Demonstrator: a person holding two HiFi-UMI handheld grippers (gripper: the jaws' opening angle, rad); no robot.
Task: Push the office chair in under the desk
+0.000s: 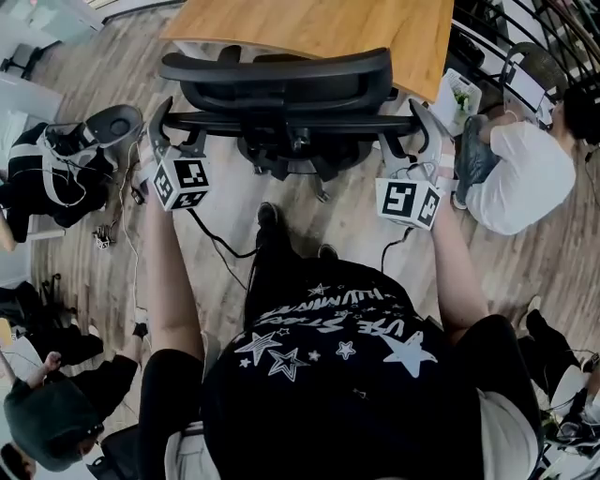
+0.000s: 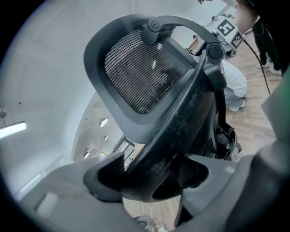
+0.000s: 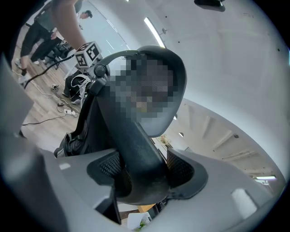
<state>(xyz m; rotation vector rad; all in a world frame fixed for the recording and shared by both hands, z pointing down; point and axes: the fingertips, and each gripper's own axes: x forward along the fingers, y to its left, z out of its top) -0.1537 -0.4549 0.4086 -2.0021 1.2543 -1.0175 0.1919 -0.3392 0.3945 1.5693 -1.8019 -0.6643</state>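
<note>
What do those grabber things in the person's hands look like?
The left gripper and right gripper each carry a white cube printed with black square markers, and a black cable trails from it. The fingers are grey with black textured pads. The person wears a black shirt with white stars.

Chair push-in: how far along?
Done: left hand-held gripper and right hand-held gripper are each closed on the office chair by its back frame. In hand: chair faces the desk, headrest at its edge. Left: wheel base appears out on the floor; more pushing needed.
</note>
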